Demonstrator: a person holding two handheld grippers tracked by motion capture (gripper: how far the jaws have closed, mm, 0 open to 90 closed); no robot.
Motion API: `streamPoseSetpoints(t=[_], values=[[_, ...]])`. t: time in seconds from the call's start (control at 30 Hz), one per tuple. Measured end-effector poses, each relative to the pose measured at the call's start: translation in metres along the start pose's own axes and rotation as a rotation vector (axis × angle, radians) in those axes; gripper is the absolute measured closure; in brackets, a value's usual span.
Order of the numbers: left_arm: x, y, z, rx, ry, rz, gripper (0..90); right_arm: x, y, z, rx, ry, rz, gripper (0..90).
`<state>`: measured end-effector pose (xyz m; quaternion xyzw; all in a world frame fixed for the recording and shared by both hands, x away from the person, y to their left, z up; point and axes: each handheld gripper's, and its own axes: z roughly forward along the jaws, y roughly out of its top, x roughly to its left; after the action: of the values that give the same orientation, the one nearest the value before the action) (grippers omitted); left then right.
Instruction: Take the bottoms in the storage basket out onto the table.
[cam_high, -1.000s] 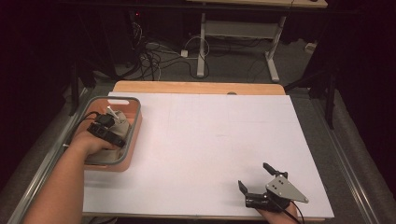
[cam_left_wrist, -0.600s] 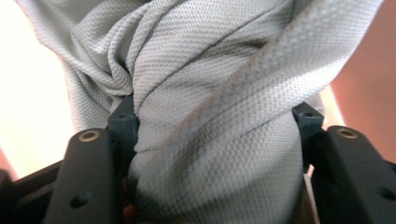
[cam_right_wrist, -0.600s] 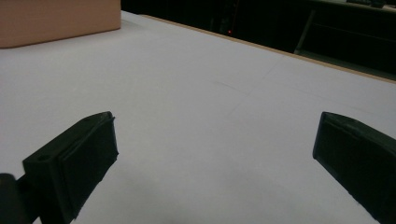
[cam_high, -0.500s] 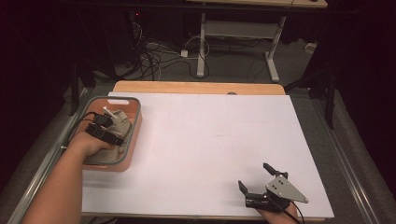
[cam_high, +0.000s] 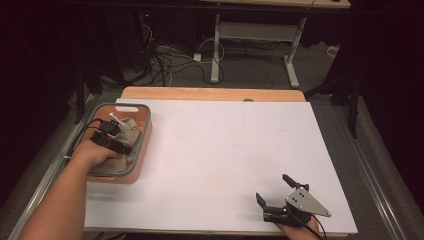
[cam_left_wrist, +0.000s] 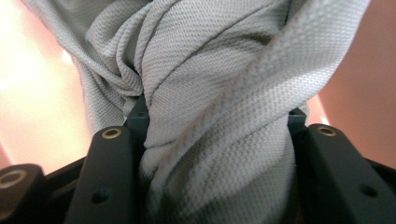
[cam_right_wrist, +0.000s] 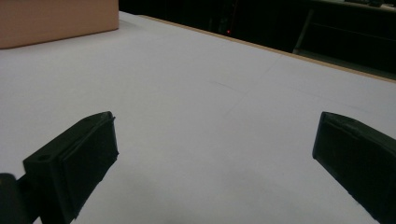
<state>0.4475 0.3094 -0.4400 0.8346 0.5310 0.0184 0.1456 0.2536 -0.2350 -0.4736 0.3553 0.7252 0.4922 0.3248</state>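
Note:
A grey cloth (cam_high: 131, 131) lies bunched in a salmon basket with a grey rim (cam_high: 145, 130) at the table's left edge. My left gripper (cam_high: 114, 127) reaches down into the basket. Its jaws have just been closing, and in the left gripper view they squeeze a thick twisted fold of the cloth (cam_left_wrist: 210, 93) between them (cam_left_wrist: 217, 121). The basket's pink wall (cam_left_wrist: 359, 93) glows behind the cloth. My right gripper (cam_high: 272, 189) rests near the front right of the white table top, jaws wide apart (cam_right_wrist: 215, 144) with nothing but bare table between them.
The white sheet (cam_high: 230, 150) covers the table, and a wooden strip (cam_high: 210, 93) runs along its far edge. From the right gripper view the basket's side (cam_right_wrist: 56, 18) stands far off. Cables and desk legs sit on the dark floor beyond.

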Motion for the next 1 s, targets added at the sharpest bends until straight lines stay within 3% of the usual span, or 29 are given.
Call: streamPoseSetpoints(t=[0.3, 0.57, 1.0], values=[[-0.005, 0.005, -0.004, 0.058, -0.011, -0.023, 48.4, -0.002, 0.000, -0.002, -0.004, 0.002, 0.000, 0.7], [-0.007, 0.011, -0.009, 0.148, -0.009, -0.069, 48.1, -0.002, 0.000, -0.002, -0.007, 0.004, 0.001, 0.7], [-0.014, 0.011, -0.014, 0.231, -0.015, -0.077, 48.1, 0.000, 0.000, -0.002, -0.007, 0.008, 0.002, 0.7]])
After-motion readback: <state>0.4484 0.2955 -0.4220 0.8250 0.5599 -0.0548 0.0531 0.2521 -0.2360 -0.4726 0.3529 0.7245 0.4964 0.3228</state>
